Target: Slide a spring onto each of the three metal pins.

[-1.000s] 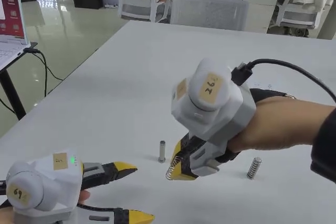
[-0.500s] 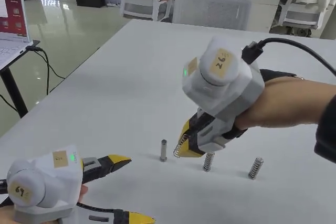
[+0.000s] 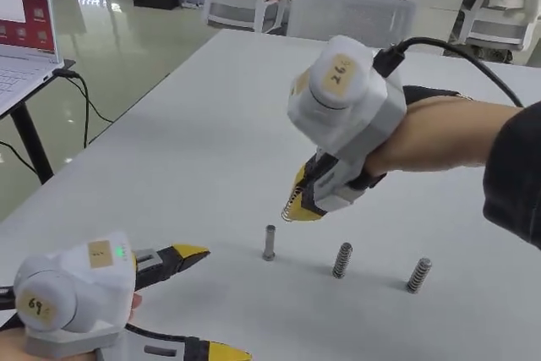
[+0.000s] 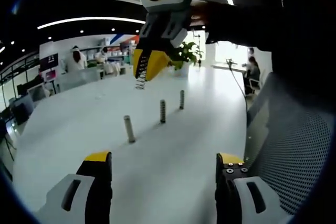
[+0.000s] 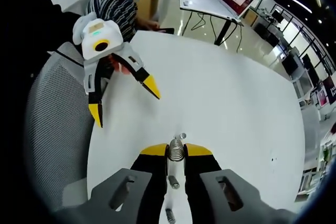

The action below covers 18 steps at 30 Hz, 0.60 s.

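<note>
Metal spring (image 3: pixel 290 203) was pinched in the right gripper (image 3: pixel 297 209), above the bare pin (image 3: pixel 269 243); the last step, I think. Next it needed lining up and lowering. The left gripper (image 3: pixel 211 302) stood wide, holding nothing.

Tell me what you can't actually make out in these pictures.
Head view: middle spring and right-hand spring, coils cover whatever pin stands inside.
Head view: held spring, upper end buried between the jaws of the right gripper.
Right gripper view: bare pin, tiny, partly behind the held spring.
Head view: left gripper, lower jaw tip cut off by the bottom edge.
</note>
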Tool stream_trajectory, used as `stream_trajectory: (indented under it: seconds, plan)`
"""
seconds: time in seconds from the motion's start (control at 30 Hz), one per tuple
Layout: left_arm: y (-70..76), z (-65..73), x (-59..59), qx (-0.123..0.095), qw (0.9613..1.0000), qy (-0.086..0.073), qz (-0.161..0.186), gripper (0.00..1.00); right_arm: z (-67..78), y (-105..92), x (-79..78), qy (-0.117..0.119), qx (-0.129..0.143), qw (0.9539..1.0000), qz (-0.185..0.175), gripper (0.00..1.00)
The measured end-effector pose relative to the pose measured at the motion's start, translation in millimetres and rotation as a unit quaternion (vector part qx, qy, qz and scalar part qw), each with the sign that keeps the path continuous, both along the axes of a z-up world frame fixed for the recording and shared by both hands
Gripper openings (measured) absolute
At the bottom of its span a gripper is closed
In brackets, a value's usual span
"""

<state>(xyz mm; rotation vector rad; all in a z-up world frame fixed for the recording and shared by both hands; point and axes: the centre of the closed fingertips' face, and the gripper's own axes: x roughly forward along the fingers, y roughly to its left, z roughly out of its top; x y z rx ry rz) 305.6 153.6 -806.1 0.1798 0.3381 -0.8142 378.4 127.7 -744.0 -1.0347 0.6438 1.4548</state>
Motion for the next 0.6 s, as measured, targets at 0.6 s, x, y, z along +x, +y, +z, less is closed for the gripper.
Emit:
stream_trajectory:
  seconds: [0.6]
  plan:
    - [5.9, -1.1, 1.0, 0.02, 0.9997, -0.017, -0.001, 0.83, -37.7, 16.4, 17.6, 0.019, -0.052, 0.9984, 0.006, 0.09]
